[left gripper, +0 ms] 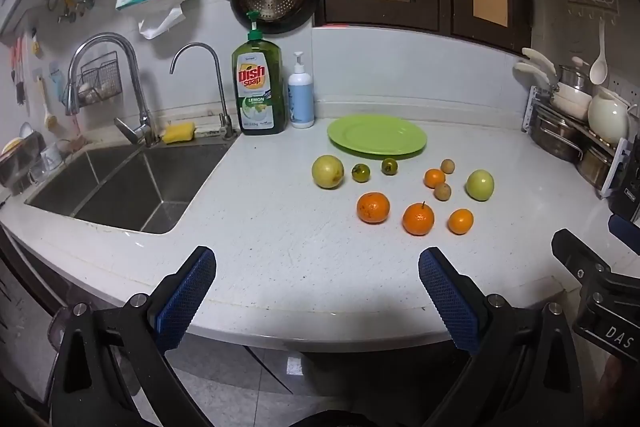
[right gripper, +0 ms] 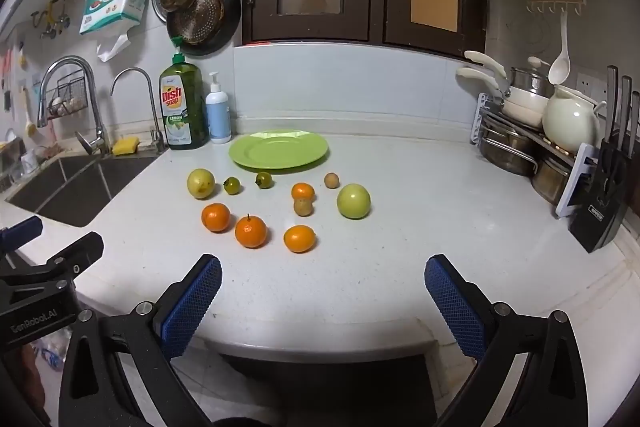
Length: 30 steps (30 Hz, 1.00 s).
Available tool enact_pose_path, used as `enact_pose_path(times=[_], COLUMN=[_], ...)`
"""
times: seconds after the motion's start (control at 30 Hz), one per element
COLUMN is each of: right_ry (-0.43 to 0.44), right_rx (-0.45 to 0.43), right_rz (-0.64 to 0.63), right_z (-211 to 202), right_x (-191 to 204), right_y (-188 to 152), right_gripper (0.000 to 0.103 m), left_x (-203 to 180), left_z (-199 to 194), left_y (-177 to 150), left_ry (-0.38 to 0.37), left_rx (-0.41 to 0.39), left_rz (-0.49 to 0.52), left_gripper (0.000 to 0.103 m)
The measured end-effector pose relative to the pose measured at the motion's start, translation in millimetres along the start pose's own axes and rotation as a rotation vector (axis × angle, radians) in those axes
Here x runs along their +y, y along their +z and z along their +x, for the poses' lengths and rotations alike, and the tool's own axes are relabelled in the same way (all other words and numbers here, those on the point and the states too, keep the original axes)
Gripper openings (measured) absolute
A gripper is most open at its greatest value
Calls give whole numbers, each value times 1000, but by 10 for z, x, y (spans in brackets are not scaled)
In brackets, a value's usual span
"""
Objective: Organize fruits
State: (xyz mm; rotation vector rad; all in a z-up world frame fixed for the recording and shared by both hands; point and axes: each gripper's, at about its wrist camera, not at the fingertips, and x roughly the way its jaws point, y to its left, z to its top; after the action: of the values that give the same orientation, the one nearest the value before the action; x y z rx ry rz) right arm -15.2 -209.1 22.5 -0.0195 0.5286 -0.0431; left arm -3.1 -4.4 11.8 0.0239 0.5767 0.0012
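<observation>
Right now both claws hang over the near edge of the white speckled stone bench (left gripper: 280,227), each with its blue-padded jaws spread wide and nothing between them. From its own camera the left claw (left gripper: 318,289) points at bare bench between the steel double sink (left gripper: 120,183) and the fruit; the right claw (right gripper: 323,291) sits just beside it, aimed at bare bench in front of the fruit.

All the fruit lies loose on the bench, near the round lime-green plate (left gripper: 377,135) — none of it on the plate. Closest to the plate sit a pale yellow round fruit (left gripper: 327,171), two small dark-green fruits (left gripper: 361,173) (left gripper: 389,166) and a small tan round fruit (left gripper: 448,165). A small orange tangerine (left gripper: 435,178) touches a second tan fruit (left gripper: 442,191), and a larger pale green apple-like fruit (left gripper: 479,185) rests just right of that pair. Nearest the claws — three more orange tangerines in a loose row: (left gripper: 373,207), one with a short stem (left gripper: 418,219), and a smaller one (left gripper: 460,221).

Behind the plate, against the wall, stand a green dish-soap bottle (left gripper: 260,95) and a white-and-blue pump bottle (left gripper: 301,99), upright and side by side
</observation>
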Motion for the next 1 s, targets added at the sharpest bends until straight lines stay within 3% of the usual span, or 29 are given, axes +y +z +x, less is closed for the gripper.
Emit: enact_pose_path(times=[1.0], right_ry=[29], right_rx=[-43], right_rz=[-11], right_z=[-80], right_x=[128], right_y=[86], right_gripper=[102], left_x=[98], left_z=[-119], left_y=[37], left_ry=[-12], left_rx=[-61], left_rz=[1], left_gripper=[103])
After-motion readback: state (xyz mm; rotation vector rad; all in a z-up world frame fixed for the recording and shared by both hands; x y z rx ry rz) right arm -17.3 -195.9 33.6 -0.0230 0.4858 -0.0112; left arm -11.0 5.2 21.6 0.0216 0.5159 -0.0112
